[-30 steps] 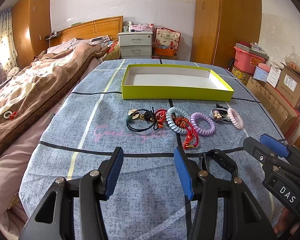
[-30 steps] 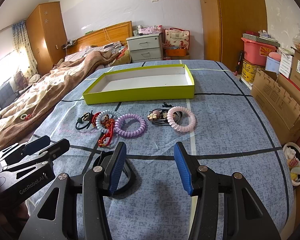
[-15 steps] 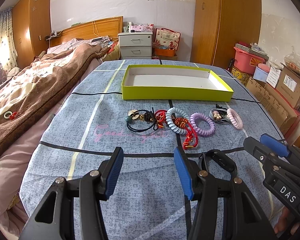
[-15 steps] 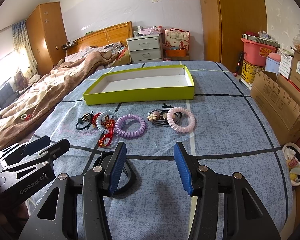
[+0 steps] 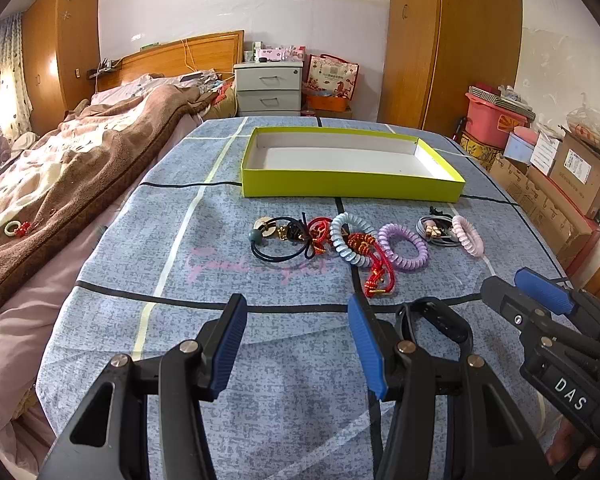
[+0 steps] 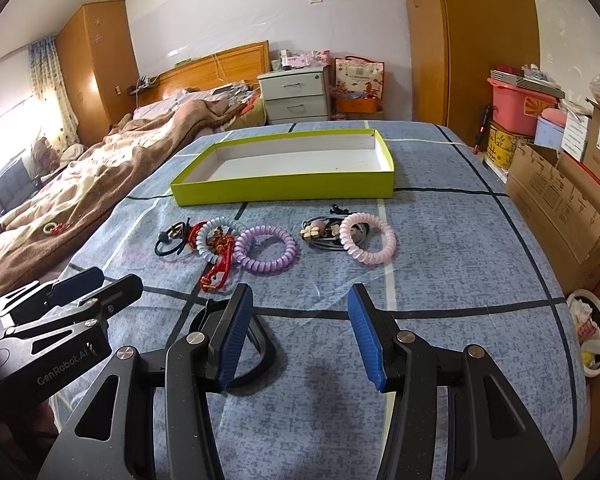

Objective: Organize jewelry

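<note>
Your left gripper (image 5: 296, 344) hangs low over the blue patterned bedspread (image 5: 180, 320) with its blue-padded jaws spread wide and nothing between them; your right gripper (image 6: 298, 330) sits just beside it, equally wide and empty. A black band (image 5: 436, 322) lies on the cloth between the two tools, right at the right finger of your left gripper and partly hidden behind the left finger of your right one. Farther ahead, apart from both tools, the jewelry lies in a loose row: a black hair tie (image 5: 276, 242) with small charms at the left, then a pale blue coil (image 5: 346, 240), a red knotted cord (image 5: 376, 266) trailing toward you, a purple coil (image 5: 404, 246), a grey tie with a flower charm (image 6: 320, 232), and a pink coil (image 6: 368, 238) at the right end. Beyond the row stands a shallow yellow-green box (image 5: 352, 186), open, its white floor bare. A brown blanket (image 5: 80, 168) covers the bed to your left, a grey nightstand (image 5: 268, 88) stands at the far wall, and cardboard boxes (image 6: 560, 208) crowd the right side.
</note>
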Motion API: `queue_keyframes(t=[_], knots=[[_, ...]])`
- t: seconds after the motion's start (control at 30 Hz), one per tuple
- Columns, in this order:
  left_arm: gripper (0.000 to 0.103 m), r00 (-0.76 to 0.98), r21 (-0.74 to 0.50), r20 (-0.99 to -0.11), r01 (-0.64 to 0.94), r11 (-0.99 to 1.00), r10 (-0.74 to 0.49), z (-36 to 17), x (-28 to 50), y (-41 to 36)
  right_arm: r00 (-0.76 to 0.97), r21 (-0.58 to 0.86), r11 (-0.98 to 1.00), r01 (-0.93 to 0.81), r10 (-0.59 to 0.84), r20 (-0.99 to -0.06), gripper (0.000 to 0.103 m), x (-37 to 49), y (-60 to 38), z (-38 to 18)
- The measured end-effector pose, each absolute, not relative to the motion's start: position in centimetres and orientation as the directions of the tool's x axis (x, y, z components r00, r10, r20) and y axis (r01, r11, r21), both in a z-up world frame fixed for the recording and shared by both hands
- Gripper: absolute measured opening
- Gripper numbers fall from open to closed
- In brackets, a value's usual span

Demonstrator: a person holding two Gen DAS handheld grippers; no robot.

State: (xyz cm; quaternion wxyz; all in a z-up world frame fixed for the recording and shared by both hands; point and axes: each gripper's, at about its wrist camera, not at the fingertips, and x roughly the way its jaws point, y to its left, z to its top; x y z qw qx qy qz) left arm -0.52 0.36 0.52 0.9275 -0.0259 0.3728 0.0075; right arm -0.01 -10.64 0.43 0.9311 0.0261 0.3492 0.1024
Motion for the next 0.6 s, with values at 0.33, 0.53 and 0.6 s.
queue_keyframes(t=[0.33,0.53,0.6], knots=[[0.055,0.705,-0.067,-0.709,-0.034,0.997,-0.024,0.0,0.0,1.6,0.715,0.143,0.965,-0.220,0.259,-0.650,0.050,0.3,-10.5,0.3],[0.055,0.699,-0.139,-0.710,-0.017,0.990,-0.087,-0.3,0.1,3.4,0.645,0.157,0.938,-0.311,0.329,-0.690,0.050,1.0,-9.6,-0.6],[0.055,0.701,-0.139,-0.708,-0.010,0.990,-0.092,-0.4,0.1,3.9,0.631,0.146,0.937,-0.319,0.324,-0.705,0.050,1.4,-9.3,-1.0]])
